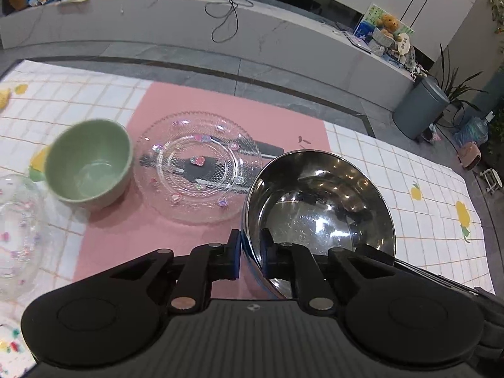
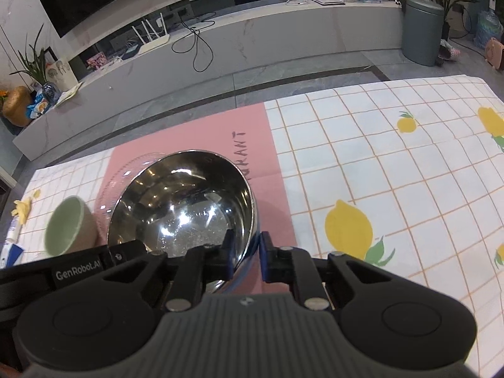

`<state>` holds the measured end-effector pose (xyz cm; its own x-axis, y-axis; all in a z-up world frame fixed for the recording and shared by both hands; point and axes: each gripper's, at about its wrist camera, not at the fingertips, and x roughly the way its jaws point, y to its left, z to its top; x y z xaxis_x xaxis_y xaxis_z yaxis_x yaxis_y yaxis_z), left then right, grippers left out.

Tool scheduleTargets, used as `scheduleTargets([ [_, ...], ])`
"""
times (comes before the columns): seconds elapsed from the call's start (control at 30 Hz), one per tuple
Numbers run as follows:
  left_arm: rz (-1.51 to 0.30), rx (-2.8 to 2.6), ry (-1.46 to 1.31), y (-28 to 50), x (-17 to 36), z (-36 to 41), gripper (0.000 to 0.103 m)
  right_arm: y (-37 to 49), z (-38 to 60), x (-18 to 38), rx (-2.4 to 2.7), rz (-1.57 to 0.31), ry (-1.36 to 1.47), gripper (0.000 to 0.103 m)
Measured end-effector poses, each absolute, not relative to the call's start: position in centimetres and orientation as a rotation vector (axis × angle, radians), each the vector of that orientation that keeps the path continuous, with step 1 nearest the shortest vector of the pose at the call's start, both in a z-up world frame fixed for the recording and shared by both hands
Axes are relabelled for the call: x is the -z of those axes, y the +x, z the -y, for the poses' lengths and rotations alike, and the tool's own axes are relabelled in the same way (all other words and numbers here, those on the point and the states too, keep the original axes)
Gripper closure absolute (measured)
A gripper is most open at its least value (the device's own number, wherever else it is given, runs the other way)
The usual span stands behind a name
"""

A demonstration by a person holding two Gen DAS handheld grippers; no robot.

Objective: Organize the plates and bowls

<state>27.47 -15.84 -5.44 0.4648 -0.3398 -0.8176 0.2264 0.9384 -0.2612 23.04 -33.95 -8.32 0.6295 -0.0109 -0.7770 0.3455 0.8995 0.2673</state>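
Note:
A shiny steel bowl [image 1: 318, 208] is held tilted above the pink mat [image 1: 189, 100]. My left gripper [image 1: 250, 252] is shut on its near left rim. My right gripper [image 2: 245, 253] is shut on its near right rim; the steel bowl [image 2: 182, 208] fills the middle of the right wrist view. A clear glass plate [image 1: 197, 167] with small coloured hearts lies on the mat left of the steel bowl. A green bowl [image 1: 89, 163] sits tilted to the left of the plate; it also shows in the right wrist view [image 2: 63, 226]. A clear glass bowl [image 1: 17, 233] stands at the far left.
The table carries a white checked cloth [image 2: 393, 163] with lemon prints. The table's far edge [image 1: 220, 72] runs along a grey floor. A grey bin [image 1: 419, 107] and plants stand beyond the right end. Small items [image 2: 12, 239] lie at the cloth's left edge.

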Motion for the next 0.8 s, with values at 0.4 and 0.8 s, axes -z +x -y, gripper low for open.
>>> scheduleTargets([
  [0.4,-0.991,0.315,-0.198,20.4,-1.2,11.1,0.089,14.7,31.2,2.4,0.128,-0.802,0.458,0.090],
  [0.8,-0.940,0.286,-0.266,11.8,-3.2,6.1,0.089,4.9,27.9,-0.1,0.048,-0.762,0.546,0.089],
])
